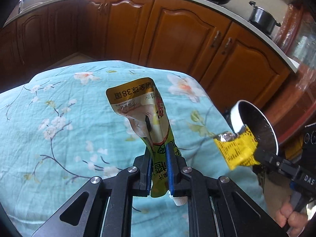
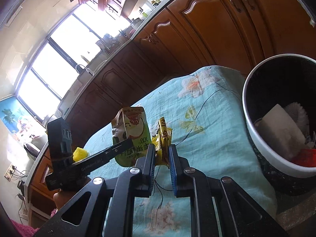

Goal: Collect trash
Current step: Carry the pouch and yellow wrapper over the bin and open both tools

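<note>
Above flowered cloth (image 1: 59,108), left gripper (image 1: 159,169) pinches juice pouch (image 1: 142,106), right gripper (image 2: 162,158) pinches yellow wrapper (image 2: 164,138); risk: thin wrapper slips before bin (image 2: 276,162).

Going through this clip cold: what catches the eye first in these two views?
First, the crumpled green juice pouch pinched upright between the left gripper fingers, above the teal floral tablecloth. Next, the yellow wrapper clamped in the right gripper. To its right, the white-rimmed trash bin at the table's edge already holds white paper and a red scrap.
</note>
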`<move>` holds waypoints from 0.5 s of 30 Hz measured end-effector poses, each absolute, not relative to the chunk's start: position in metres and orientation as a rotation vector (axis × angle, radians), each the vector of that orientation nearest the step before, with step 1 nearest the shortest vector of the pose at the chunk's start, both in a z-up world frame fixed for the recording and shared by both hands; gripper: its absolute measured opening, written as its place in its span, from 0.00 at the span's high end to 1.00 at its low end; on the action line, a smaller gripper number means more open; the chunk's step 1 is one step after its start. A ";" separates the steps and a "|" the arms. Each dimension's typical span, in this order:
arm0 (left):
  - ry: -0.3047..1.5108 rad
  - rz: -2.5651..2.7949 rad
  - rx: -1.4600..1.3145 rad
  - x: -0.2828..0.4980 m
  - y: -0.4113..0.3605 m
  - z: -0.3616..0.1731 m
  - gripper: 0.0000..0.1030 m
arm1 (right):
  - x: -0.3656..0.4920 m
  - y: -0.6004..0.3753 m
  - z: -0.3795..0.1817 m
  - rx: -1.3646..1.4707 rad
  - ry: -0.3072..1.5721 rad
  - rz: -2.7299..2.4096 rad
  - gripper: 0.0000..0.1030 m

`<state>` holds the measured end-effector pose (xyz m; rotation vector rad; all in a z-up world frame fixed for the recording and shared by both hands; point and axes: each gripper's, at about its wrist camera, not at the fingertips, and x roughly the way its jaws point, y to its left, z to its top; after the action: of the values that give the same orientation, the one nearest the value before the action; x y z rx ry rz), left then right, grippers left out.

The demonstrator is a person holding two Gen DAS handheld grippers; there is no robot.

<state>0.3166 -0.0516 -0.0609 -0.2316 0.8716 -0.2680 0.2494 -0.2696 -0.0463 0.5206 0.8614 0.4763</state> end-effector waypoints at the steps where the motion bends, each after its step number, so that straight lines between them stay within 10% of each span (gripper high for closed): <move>1: 0.875 -0.284 -0.229 0.311 -0.054 -0.059 0.90 | 0.246 -0.272 -0.045 0.518 0.857 0.467 0.87; 15: 0.862 -0.404 -0.180 0.273 -0.093 -0.036 0.90 | 0.214 -0.311 -0.039 0.494 0.804 0.357 0.87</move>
<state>0.2735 -0.0933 -0.0357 -0.1802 0.8617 -0.4039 0.2137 -0.3112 -0.0387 0.4943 0.8042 0.3566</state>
